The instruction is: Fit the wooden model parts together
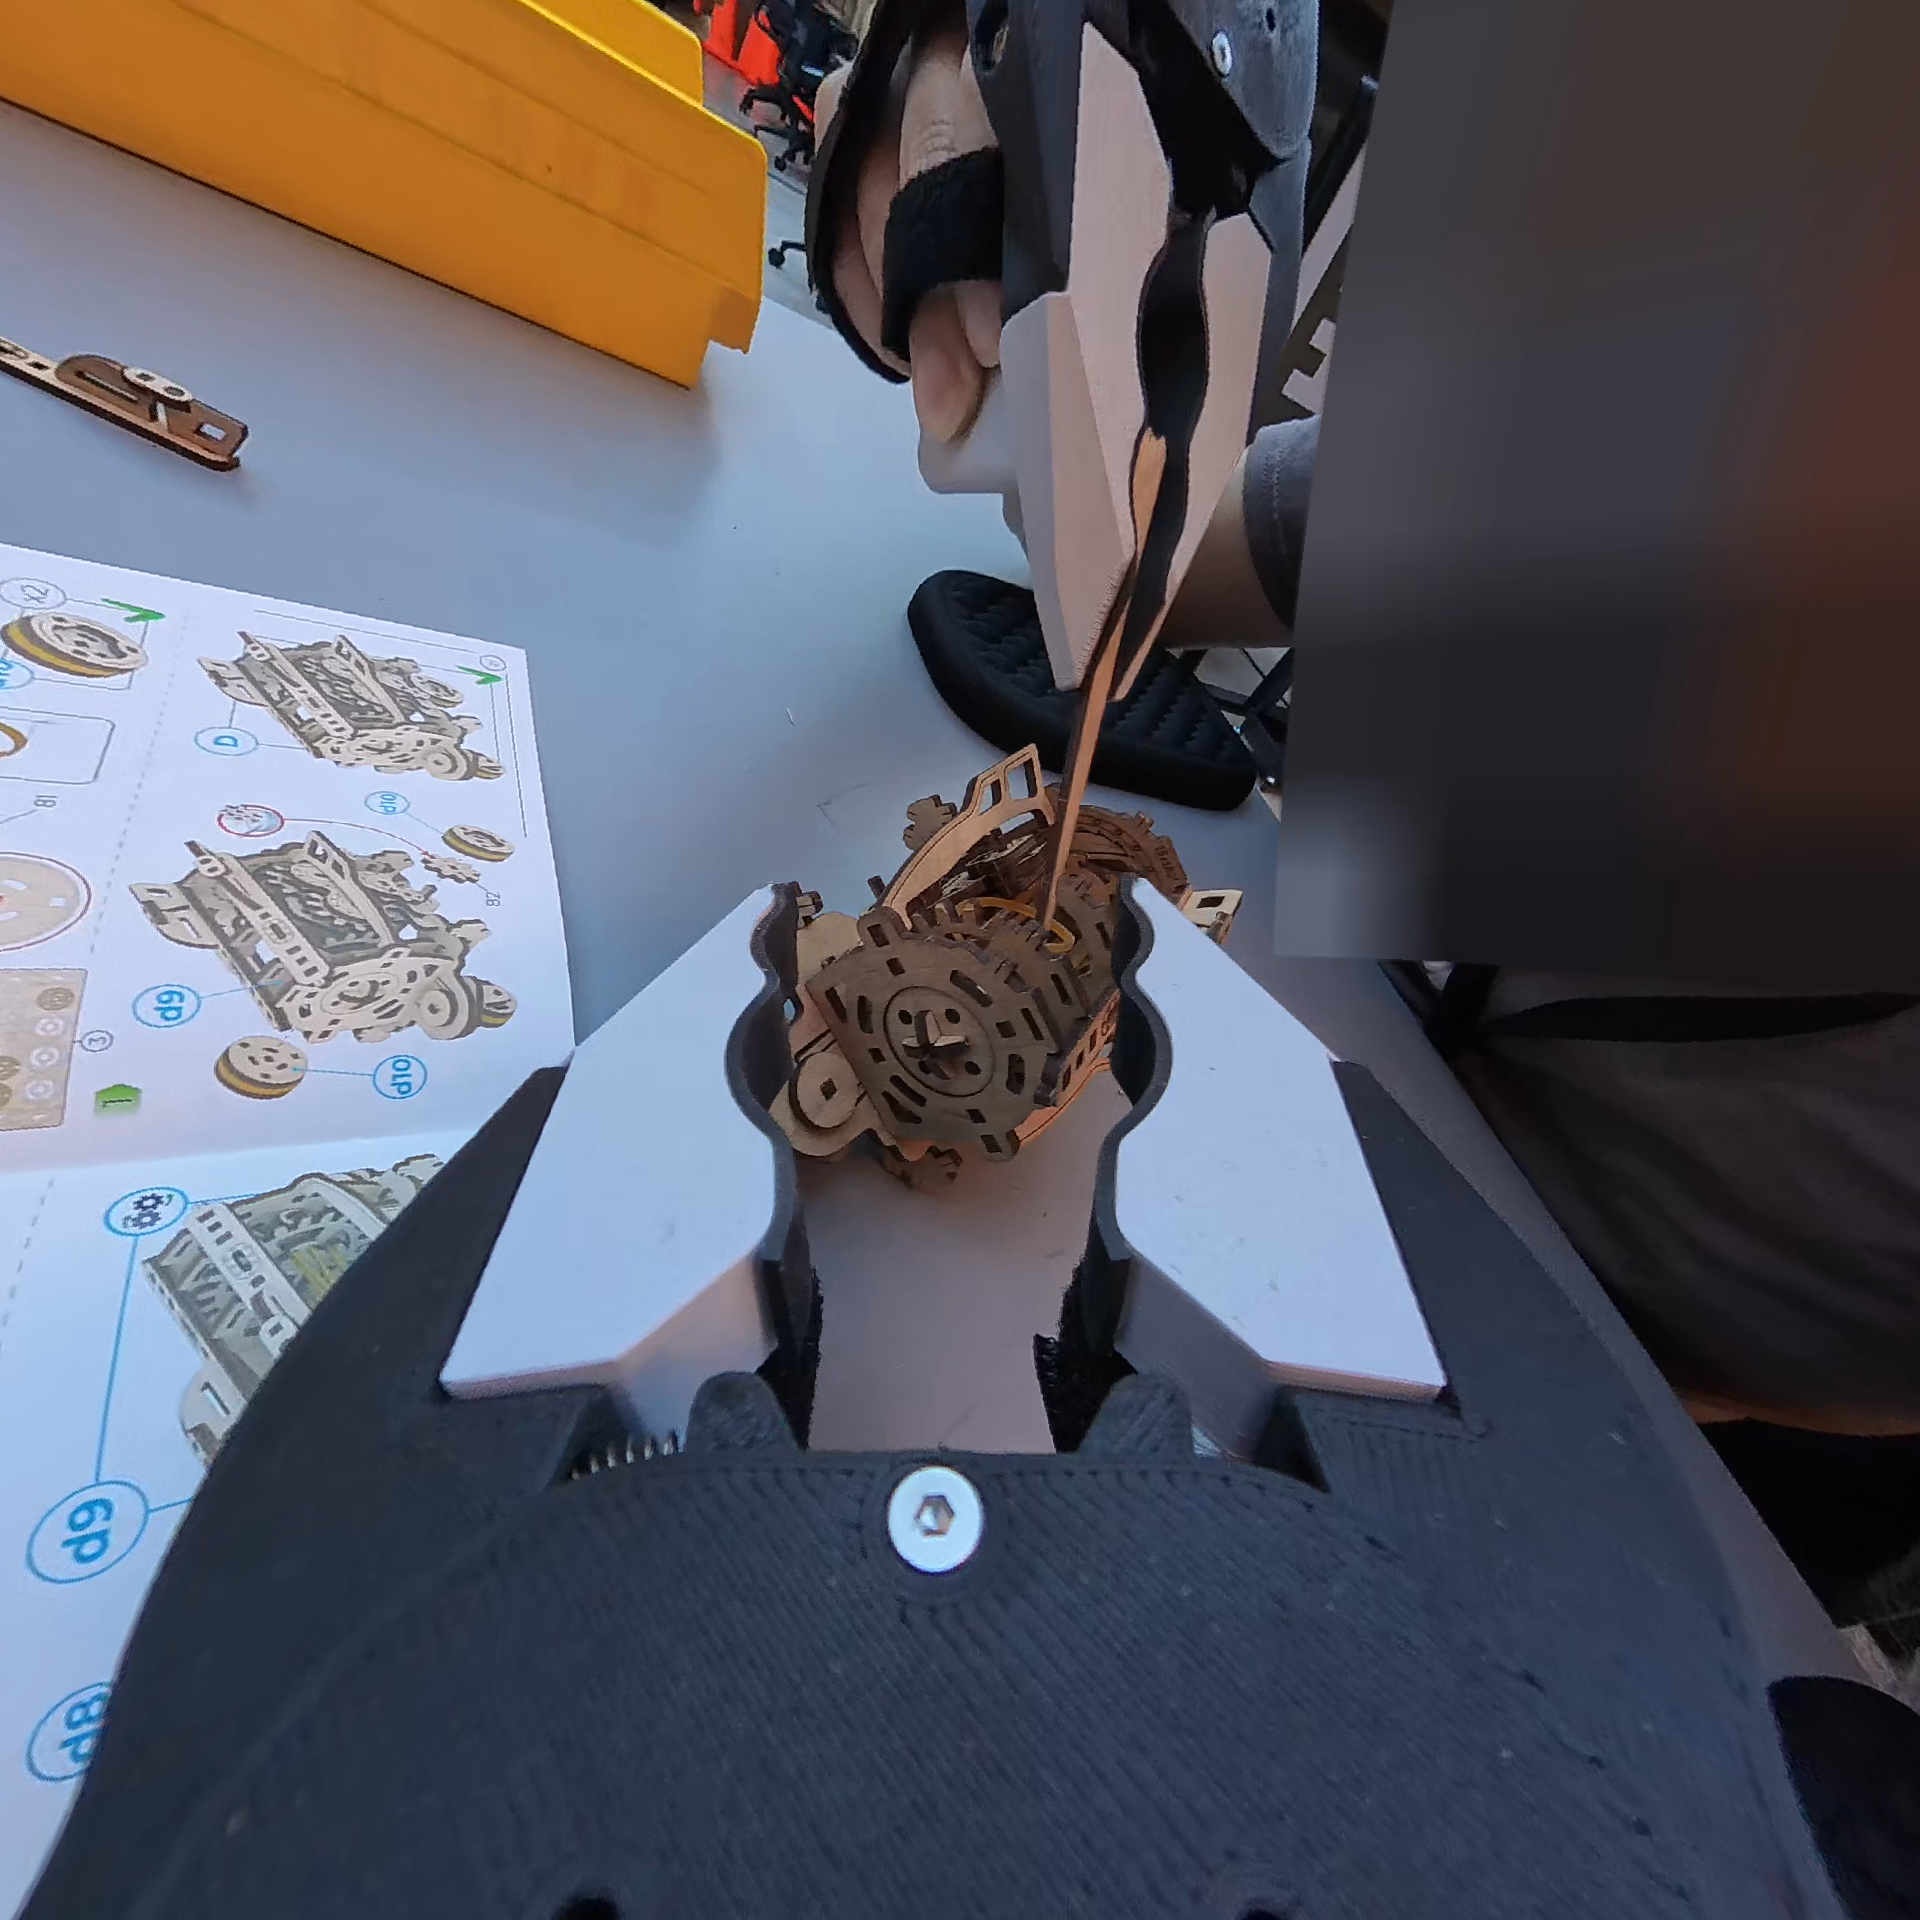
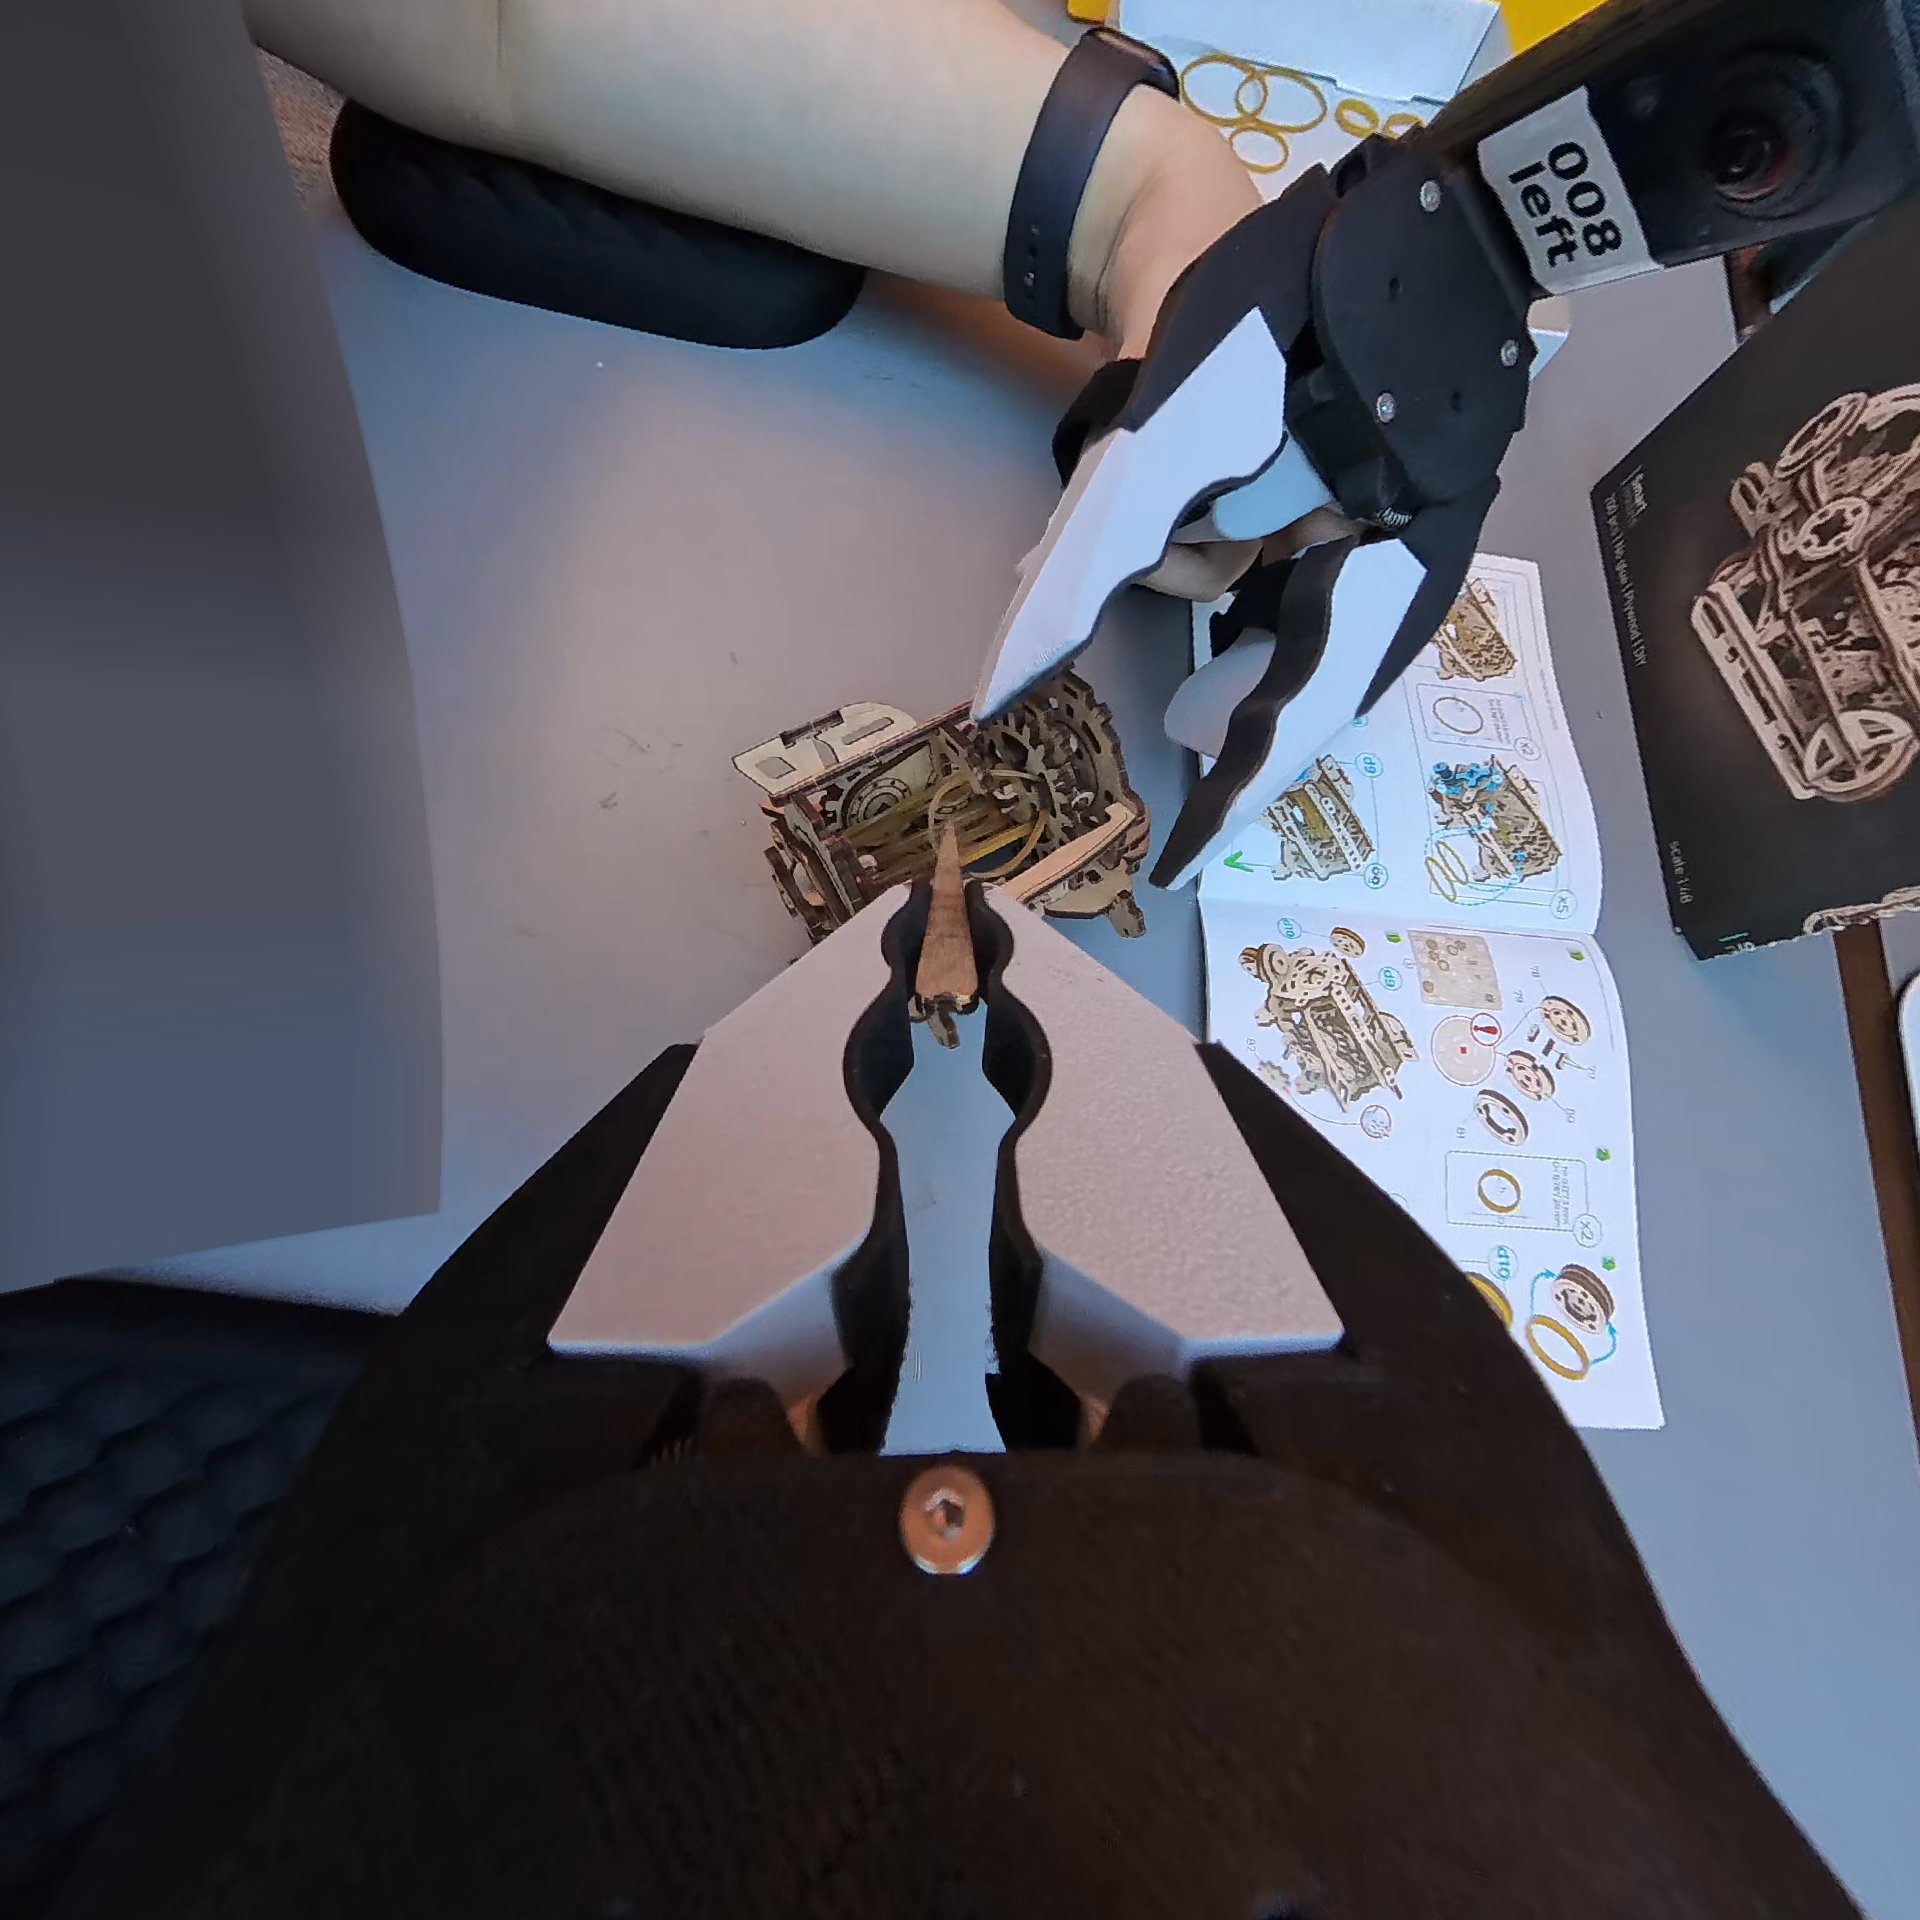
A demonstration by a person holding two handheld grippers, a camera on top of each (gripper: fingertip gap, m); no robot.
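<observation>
Wooden model between spread left jaws, unclamped.

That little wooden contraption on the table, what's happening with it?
A person is building a wooden model with a handheld gripper in each hand. The left gripper sits open around the model without clamping it. The right gripper is shut on a thin wooden stick, its tip poked in among the model's rubber bands. An instruction sheet lies alongside.

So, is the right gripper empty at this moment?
No, the right gripper is shut on a thin wooden stick, pointing into the wooden model.
</observation>
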